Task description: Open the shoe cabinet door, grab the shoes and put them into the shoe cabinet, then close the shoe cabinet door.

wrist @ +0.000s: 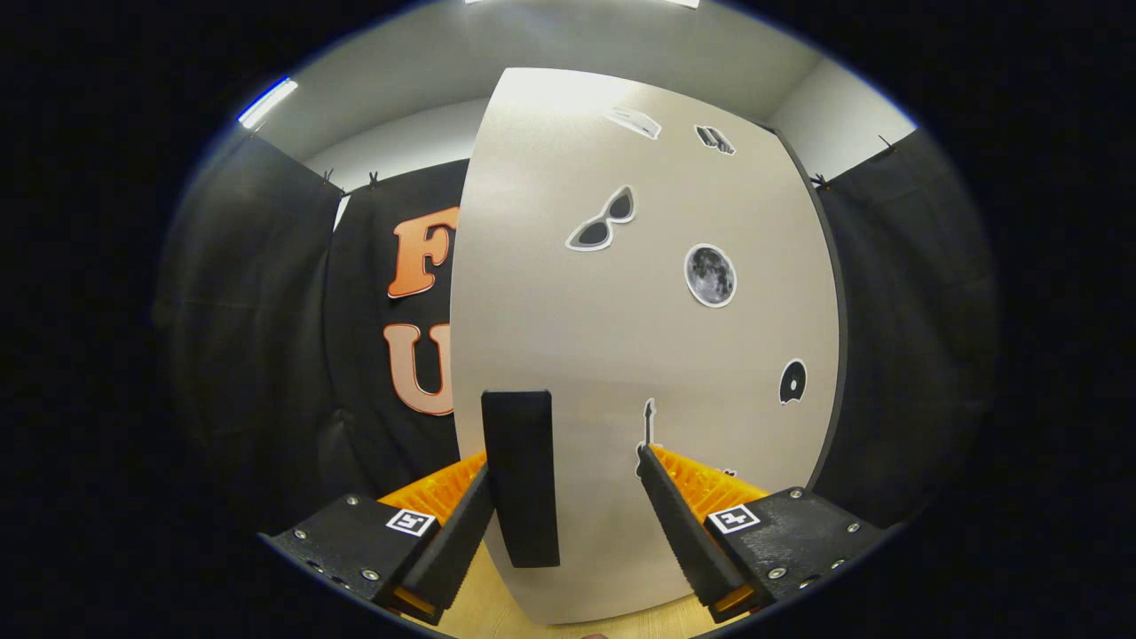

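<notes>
A recording booth, not a home: black cloth (266, 337) clipped up as walls at nine and three o'clock, plain white room wall (399, 142) behind at eleven, ceiling strip light (266, 102) above, pale wooden floor (484, 612) at six.

Shoe cabinet door (568, 293) pale beige-grey, plain matte, with a black handle (522, 475) and grey-black stickers edged white: sunglasses sticker (603, 220), mottled grey moon sticker (710, 275), black disc sticker (792, 382), small black guitar sticker (649, 424). Floor (484, 612) light wood grain. Booth wall cloth (266, 355) black. Ceiling (568, 44) white-grey. The gripper (568, 475) bears black-on-white square markers; its fingers stand apart, handle between them.
</notes>
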